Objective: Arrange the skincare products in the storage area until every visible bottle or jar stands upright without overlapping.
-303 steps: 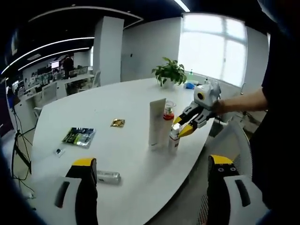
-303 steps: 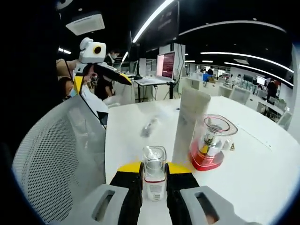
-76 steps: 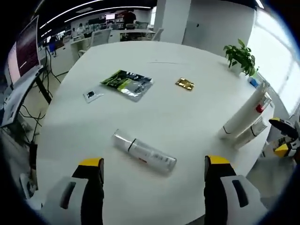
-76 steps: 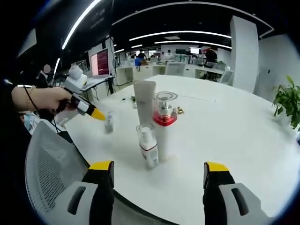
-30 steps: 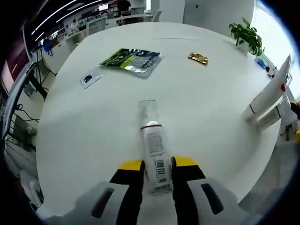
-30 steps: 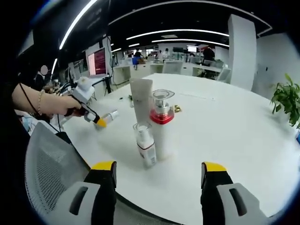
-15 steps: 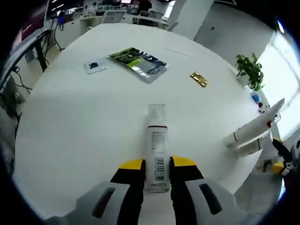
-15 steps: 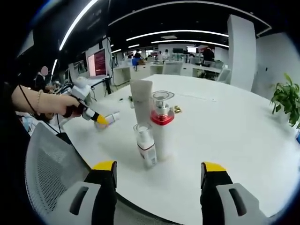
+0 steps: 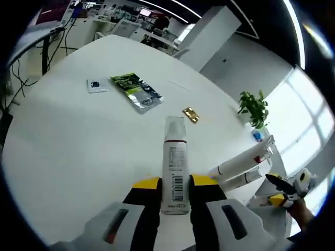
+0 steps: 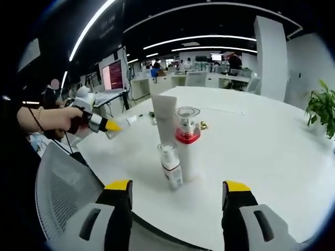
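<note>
**Left gripper clamps a bottle; three products stand on the white table**

The left gripper (image 9: 175,184) has its yellow-tipped jaws closed on a slim white bottle (image 9: 174,166), gripping the lower, barcoded part; the bottle's clear cap points away from the camera, out over the white table (image 9: 63,136). In the right gripper view the same gripper (image 10: 107,127) appears held in a person's hand (image 10: 52,118), off the table's edge, with the bottle blurred at its tip.

The right gripper (image 10: 178,196) has its jaws wide apart with nothing between them, above the table's near edge and a mesh chair back (image 10: 65,193).

On the table, just ahead of the right gripper, stand three products close together: a small pump bottle (image 10: 170,166) nearest, a taller bottle with a red collar (image 10: 187,149) just behind it, and a white tube (image 10: 166,120) behind those.

Farther across the table from the clamped bottle lie a green packet (image 9: 135,92), a small card (image 9: 97,85) beside it and a gold sachet (image 9: 190,114). A potted plant (image 9: 253,108) sits at the table's far edge.
</note>
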